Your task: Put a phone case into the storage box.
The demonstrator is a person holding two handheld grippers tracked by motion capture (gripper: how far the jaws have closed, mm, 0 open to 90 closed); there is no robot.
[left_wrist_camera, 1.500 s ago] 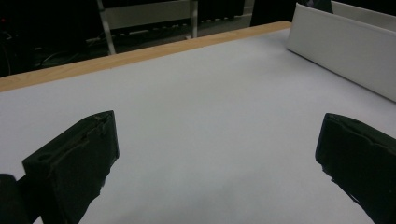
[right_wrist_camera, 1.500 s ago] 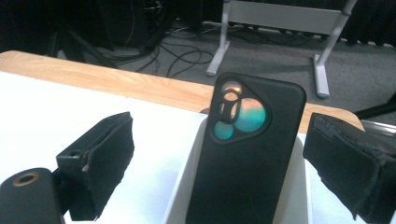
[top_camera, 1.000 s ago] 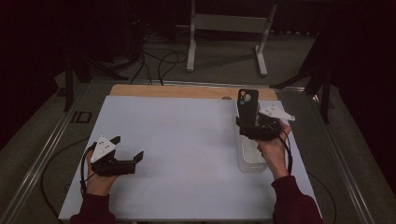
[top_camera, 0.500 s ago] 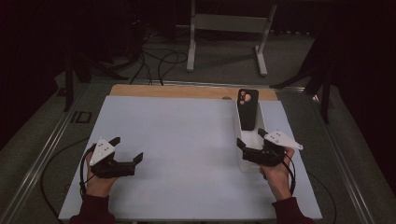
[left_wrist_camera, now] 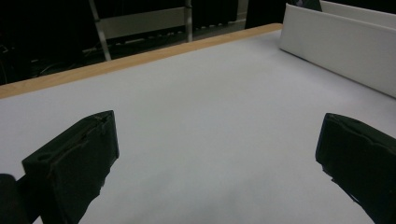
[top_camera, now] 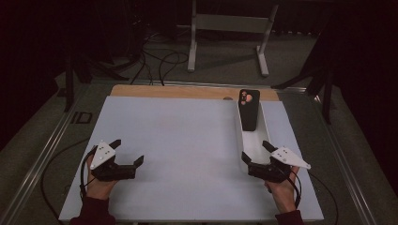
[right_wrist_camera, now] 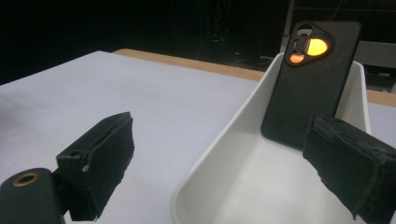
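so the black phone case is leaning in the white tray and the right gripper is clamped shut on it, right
Not quite. The black phone case does lean in the white tray, but the right gripper is open and apart from it, with both jaws spread at the tray's near end. The right gripper view shows this.

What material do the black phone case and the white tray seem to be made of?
Phone case: probably soft matte plastic or rubber-like silicone; its black surface gives no glare and its camera cutouts have rounded edges. It leans against the tray's far end.

White tray: probably smooth moulded plastic with a slight sheen; its thin walls curve evenly into a rounded rim. The exact plastic cannot be told.
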